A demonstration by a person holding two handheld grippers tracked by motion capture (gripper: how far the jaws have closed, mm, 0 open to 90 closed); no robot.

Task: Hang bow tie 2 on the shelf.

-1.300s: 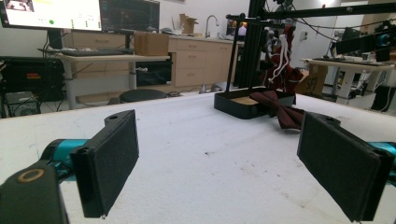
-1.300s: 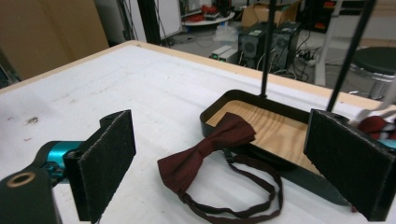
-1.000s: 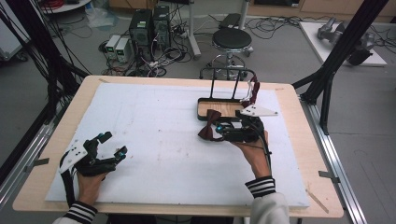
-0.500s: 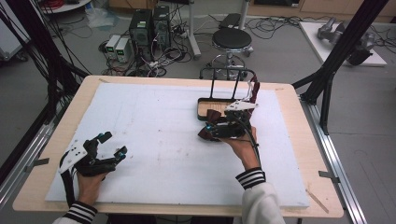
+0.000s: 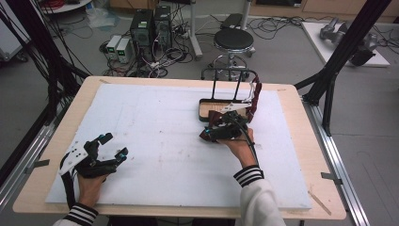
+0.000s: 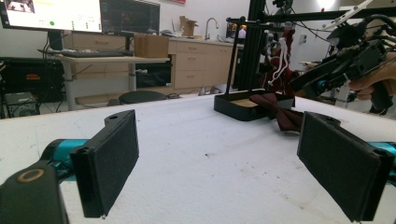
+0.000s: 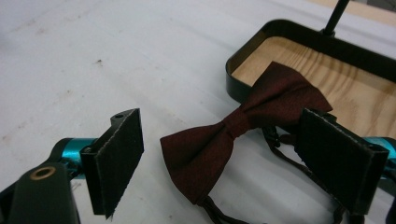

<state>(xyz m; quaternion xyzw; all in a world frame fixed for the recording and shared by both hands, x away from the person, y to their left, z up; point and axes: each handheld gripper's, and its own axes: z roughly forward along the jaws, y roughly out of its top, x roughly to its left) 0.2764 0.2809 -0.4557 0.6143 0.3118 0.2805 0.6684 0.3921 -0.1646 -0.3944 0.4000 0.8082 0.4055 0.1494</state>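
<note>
Bow tie (image 7: 243, 135): draped over tray rim (image 7: 240, 60), ungrasped. Right gripper (image 7: 219, 154): jaws spread, straddling it. Left gripper (image 6: 219, 163): spread, empty, well apart. Pickup pending.

Left gripper (image 5: 109, 147) fingers spread wide, right gripper (image 7: 219, 154) fingers parted

Beyond my table (image 5: 291, 101) a black stool (image 5: 234, 40) stands on grey floor (image 5: 282, 56) amid tangled cables (image 5: 174, 52). Computer towers (image 5: 150, 29) sit nearby; wooden cabinets (image 6: 196, 65), a desk (image 6: 93, 60) and lit monitors (image 6: 51, 14) line the white wall (image 6: 205, 11).
</note>
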